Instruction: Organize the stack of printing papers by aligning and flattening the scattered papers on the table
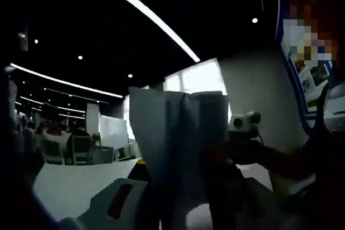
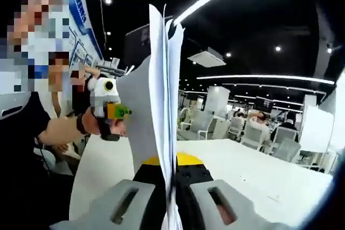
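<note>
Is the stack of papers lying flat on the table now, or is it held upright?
Upright. In the right gripper view the stack of papers stands on edge, clamped between the right gripper jaws, above the white table.

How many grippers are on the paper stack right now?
2: the right gripper clamps the paper stack at its bottom edge; the left gripper grips its side, held upright above the table.

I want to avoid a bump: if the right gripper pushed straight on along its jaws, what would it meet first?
The paper stack already between its jaws; beyond it, likely the white table.
</note>
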Available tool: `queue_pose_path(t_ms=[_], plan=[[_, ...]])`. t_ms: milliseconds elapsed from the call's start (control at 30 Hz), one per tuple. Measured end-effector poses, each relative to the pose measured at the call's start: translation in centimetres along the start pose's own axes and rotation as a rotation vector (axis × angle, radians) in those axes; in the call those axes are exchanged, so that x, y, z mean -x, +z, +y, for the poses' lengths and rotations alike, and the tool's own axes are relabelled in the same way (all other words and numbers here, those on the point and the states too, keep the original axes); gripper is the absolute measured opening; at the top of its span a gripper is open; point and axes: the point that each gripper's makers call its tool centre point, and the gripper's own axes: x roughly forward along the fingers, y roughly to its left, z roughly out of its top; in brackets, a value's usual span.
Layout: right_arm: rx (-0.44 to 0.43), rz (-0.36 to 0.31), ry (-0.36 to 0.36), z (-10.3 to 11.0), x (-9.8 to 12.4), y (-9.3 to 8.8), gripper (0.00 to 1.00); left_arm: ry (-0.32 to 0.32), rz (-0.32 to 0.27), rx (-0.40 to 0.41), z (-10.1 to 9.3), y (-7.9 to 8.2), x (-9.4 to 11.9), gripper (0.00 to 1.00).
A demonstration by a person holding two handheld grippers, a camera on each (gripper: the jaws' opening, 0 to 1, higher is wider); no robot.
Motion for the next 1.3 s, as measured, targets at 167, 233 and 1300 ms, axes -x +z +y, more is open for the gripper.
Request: queue_pose_path(t_ms=[167,233,1300], plan=[[0.141,0.071,0.028,1.3,0.0,0.6,0.00,0.025,0.044,-0.130,0.7,2.2,1.2,0.32],[0.202,0.093,0.016,1.4,0.0,0.8,0.00,0.025,0.093,-0.194,0.9,2.2,1.6,0.32],[-0.134,-0.308,-0.062,-3.1,2.4,0.2,0.73,-0.064,-0.144,0.012,-0.8,3.6,6.9,0.05]])
